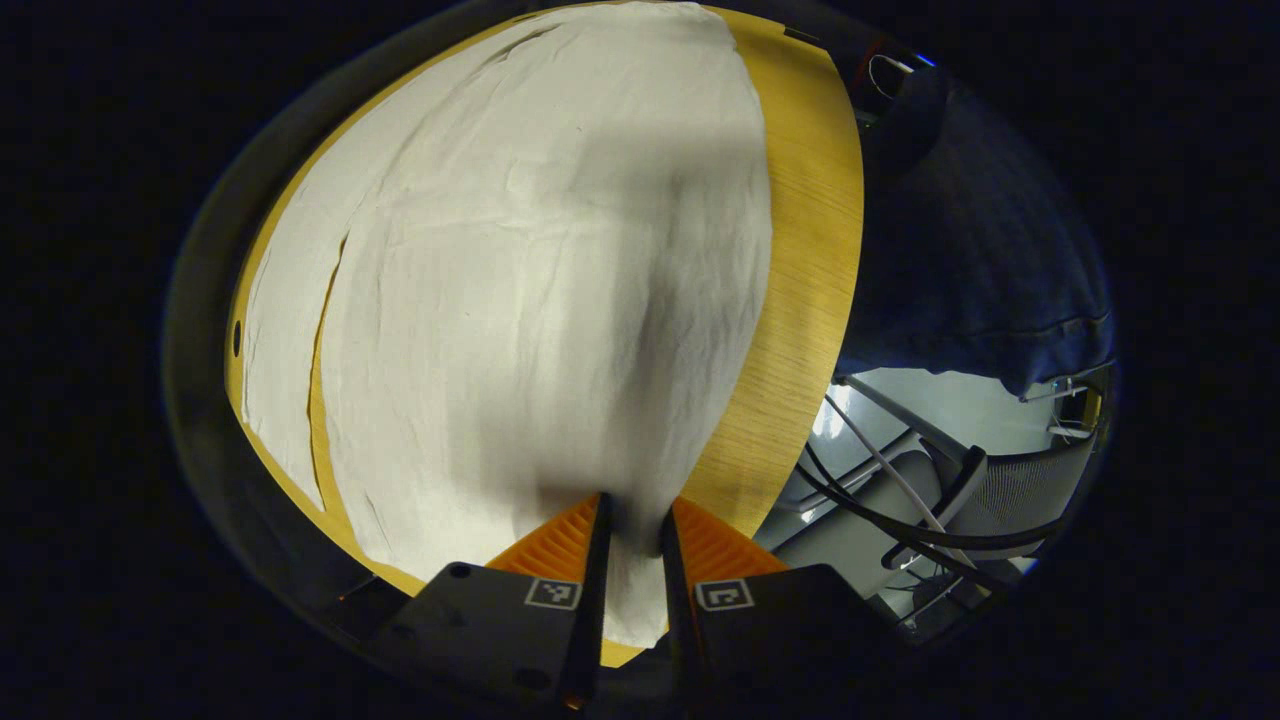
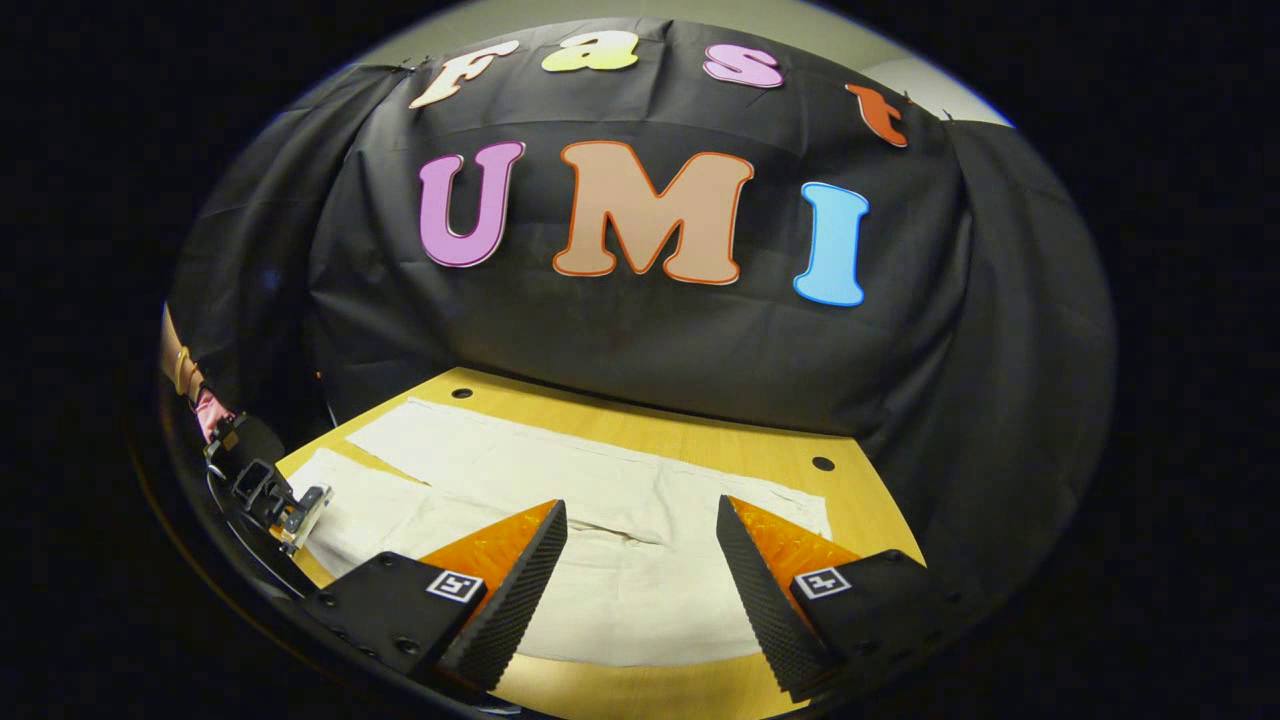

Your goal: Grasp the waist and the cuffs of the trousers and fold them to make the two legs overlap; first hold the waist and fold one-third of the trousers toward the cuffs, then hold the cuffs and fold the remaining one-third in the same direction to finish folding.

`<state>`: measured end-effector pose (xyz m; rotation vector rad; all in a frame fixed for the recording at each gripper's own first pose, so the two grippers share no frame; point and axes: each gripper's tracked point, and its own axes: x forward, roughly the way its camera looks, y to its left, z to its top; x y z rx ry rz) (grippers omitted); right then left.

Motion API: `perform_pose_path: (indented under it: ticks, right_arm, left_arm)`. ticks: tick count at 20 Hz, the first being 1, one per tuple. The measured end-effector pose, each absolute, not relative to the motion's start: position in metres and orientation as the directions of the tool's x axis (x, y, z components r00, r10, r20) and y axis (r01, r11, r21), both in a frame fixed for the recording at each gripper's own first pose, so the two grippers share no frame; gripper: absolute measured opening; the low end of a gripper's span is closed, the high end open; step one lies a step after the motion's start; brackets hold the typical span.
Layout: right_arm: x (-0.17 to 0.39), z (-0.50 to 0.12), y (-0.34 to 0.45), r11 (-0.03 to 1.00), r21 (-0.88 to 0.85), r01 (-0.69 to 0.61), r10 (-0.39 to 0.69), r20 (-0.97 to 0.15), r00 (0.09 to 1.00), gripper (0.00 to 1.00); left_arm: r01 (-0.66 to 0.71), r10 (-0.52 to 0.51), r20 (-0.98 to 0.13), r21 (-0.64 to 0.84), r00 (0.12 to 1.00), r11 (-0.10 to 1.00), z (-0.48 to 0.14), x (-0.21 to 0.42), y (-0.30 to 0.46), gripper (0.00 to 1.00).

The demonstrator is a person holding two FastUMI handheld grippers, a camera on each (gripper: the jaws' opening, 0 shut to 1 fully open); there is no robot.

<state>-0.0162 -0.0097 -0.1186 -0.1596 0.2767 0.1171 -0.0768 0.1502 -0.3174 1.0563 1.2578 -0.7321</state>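
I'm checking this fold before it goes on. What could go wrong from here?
1. The left gripper pinches a narrow bit of the trousers edge; the cloth might slip out when lifted.
2. The right gripper is open above the cloth, holding nothing, so lifting now could drag the trousers crooked on the table.

**Pale trousers spread flat**

The trousers [image 2: 560, 500] are off-white, lightly creased cloth, lying flat and stretched across the wooden surface [image 2: 690, 430]. In the right gripper view the two legs run toward 10 o'clock, one beside the other. In the left gripper view a fold of the cloth [image 1: 560, 280] rises at 6 o'clock, pinched.
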Motion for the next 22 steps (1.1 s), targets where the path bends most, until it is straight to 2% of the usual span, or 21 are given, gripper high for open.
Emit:
perform_pose_path:
  ticks: [1,3,7,11,15,18,22]
  right_arm:
    - [-0.015,-0.123,-0.009,0.976,-0.146,-0.164,0.116,-0.292,0.949,0.97]
    - [-0.013,-0.133,-0.009,0.960,-0.173,-0.220,0.158,-0.316,0.936,0.97]
    - [-0.014,-0.168,-0.018,0.902,-0.225,-0.369,0.252,-0.420,0.872,0.96]
    - [-0.023,-0.214,-0.050,0.784,-0.311,-0.537,0.286,-0.587,0.757,0.97]
    - [-0.029,-0.260,-0.094,0.633,-0.386,-0.671,0.241,-0.726,0.644,0.96]
    - [-0.034,-0.304,-0.119,0.511,-0.379,-0.772,0.194,-0.824,0.533,0.99]
    - [-0.038,-0.348,-0.148,0.324,-0.346,-0.880,0.102,-0.912,0.396,0.96]
  left_arm:
    - [0.895,0.106,-0.974,0.226,0.200,0.384,-0.316,-0.075,0.151,0.14]
    - [0.899,0.092,-0.975,0.223,0.203,0.377,-0.316,-0.072,0.150,0.01]
    - [0.907,0.098,-0.975,0.220,0.198,0.360,-0.317,-0.071,0.152,0.00]
    - [0.904,0.110,-0.976,0.217,0.190,0.368,-0.317,-0.069,0.152,0.00]
    - [0.895,0.129,-0.973,0.228,0.192,0.384,-0.316,-0.069,0.152,0.00]
    - [0.895,0.142,-0.971,0.234,0.193,0.380,-0.316,-0.069,0.153,0.00]
    - [0.890,0.154,-0.972,0.225,0.177,0.397,-0.316,-0.069,0.152,0.00]
